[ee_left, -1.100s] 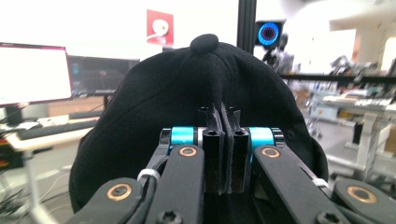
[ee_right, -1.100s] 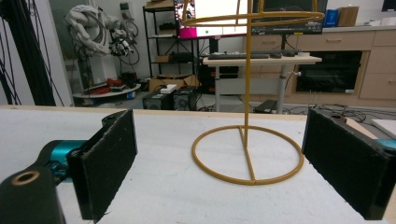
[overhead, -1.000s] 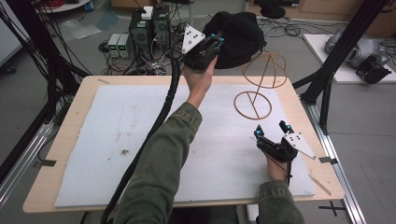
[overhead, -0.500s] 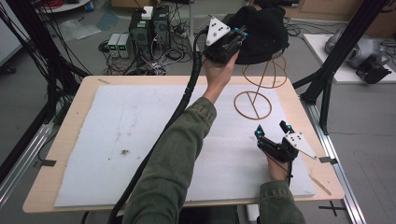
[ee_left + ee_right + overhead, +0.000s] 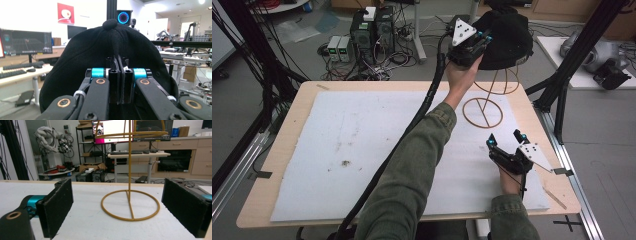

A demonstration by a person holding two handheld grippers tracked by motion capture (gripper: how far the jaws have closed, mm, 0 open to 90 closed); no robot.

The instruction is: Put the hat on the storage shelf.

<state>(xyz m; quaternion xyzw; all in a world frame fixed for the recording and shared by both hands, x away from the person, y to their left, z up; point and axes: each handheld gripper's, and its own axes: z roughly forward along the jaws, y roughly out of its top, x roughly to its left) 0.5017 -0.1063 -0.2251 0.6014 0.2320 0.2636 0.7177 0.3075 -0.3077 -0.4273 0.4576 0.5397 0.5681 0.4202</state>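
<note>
Cap (image 5: 507, 37) clamped in left gripper (image 5: 479, 42); right gripper (image 5: 507, 142) open. Next we seat it on stand (image 5: 482, 112).

Cap (image 5: 507, 37) in left claw (image 5: 482, 39) above wire stand (image 5: 482, 112), perhaps touching, stand on mat (image 5: 337, 145), right claw (image 5: 506, 141) nearer.

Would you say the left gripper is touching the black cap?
Touching: in the left gripper view, the left gripper has its jaws pinched shut on a fold of the black cap.
</note>
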